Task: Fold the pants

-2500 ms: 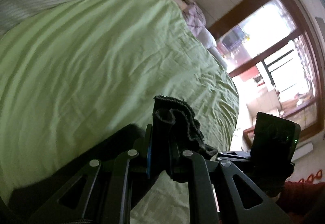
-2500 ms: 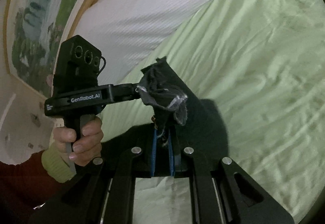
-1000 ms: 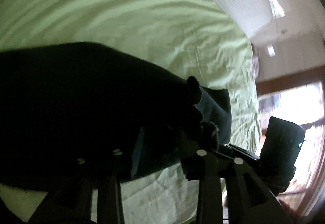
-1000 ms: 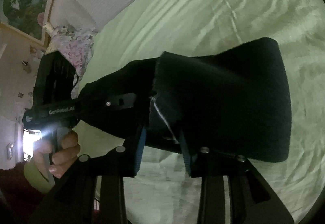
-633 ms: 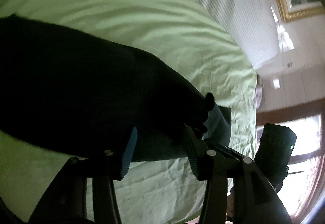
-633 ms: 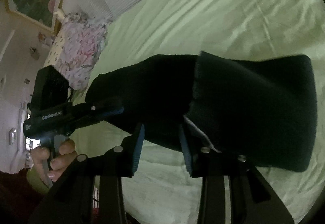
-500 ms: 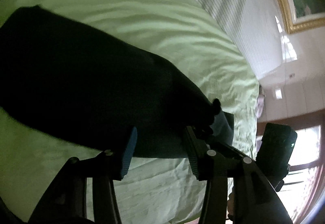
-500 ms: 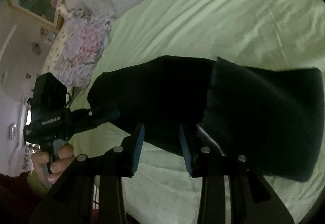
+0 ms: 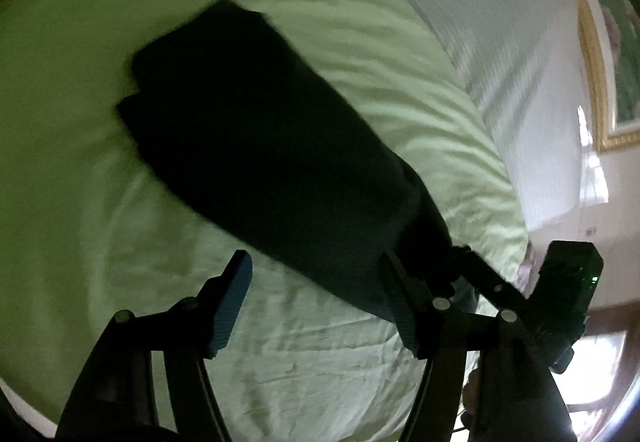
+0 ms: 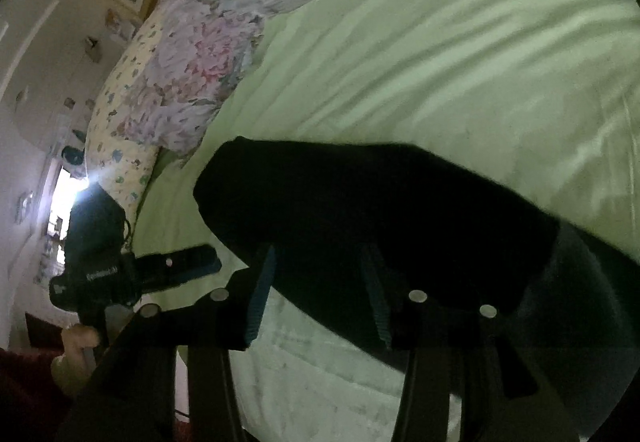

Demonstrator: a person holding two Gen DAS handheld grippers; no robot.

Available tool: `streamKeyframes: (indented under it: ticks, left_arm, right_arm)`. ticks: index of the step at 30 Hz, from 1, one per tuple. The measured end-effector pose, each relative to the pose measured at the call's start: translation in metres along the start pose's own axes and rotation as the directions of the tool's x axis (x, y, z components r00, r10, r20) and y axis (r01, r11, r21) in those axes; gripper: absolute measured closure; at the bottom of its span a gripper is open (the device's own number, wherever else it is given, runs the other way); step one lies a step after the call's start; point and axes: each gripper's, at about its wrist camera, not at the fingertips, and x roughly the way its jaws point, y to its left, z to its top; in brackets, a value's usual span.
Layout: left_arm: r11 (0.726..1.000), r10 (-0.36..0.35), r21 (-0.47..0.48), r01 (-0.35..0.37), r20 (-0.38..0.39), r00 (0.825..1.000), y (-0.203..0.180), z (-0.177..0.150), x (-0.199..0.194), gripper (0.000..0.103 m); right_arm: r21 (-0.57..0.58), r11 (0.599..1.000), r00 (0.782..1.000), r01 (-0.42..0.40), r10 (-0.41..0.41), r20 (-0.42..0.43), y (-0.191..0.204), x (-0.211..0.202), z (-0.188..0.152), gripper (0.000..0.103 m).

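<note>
The folded pants (image 9: 264, 145) lie on the bed (image 9: 360, 354). Both jaws are opening: the left hand-held gripper (image 9: 316, 302) holds nothing, the right hand-held gripper (image 10: 320, 286) straddles the near edge. A snagged pad could drag the fold apart.

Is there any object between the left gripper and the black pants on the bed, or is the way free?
Nothing visible stands between them. The left gripper, its jaws opening, sits right at the near edge of the black pants, which lie on the green sheet. Only bare sheet shows between the two fingers.
</note>
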Motion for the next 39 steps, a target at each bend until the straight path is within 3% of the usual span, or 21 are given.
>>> streamKeyframes:
  ticks: [4,9,26,32,36,39]
  left_arm:
    - [0.995,0.035,-0.090,-0.031,0.037,0.999,0.025,0.004,-0.009,0.031]
    - [0.978,0.023,-0.210,-0.012,0.048,0.999,0.057,0.013,-0.011,0.030]
    - [0.923,-0.025,-0.383,0.040,0.043,0.999,0.086,0.031,0.007,0.029]
    - [0.904,-0.041,-0.424,0.059,0.051,0.998,0.097,0.036,0.012,0.029]
    - [0.900,-0.042,-0.432,0.067,0.068,0.997,0.098,0.037,0.016,0.029]
    - [0.901,-0.035,-0.430,0.065,0.078,0.996,0.095,0.037,0.019,0.029]
  right_arm:
    - [-0.051,0.999,1.000,-0.005,0.004,-0.026,0.013,0.015,0.020,0.055]
    - [-0.108,0.994,0.999,-0.013,0.007,-0.052,0.026,0.032,0.042,0.052]
    - [-0.285,0.954,0.974,-0.092,0.028,-0.223,0.070,0.132,0.113,0.046]
    - [-0.391,0.911,0.958,-0.126,0.010,-0.286,0.087,0.167,0.128,0.046]
    - [-0.434,0.886,0.932,-0.163,-0.006,-0.363,0.093,0.192,0.130,0.046]
    - [-0.524,0.832,0.920,-0.184,-0.041,-0.389,0.101,0.203,0.124,0.049]
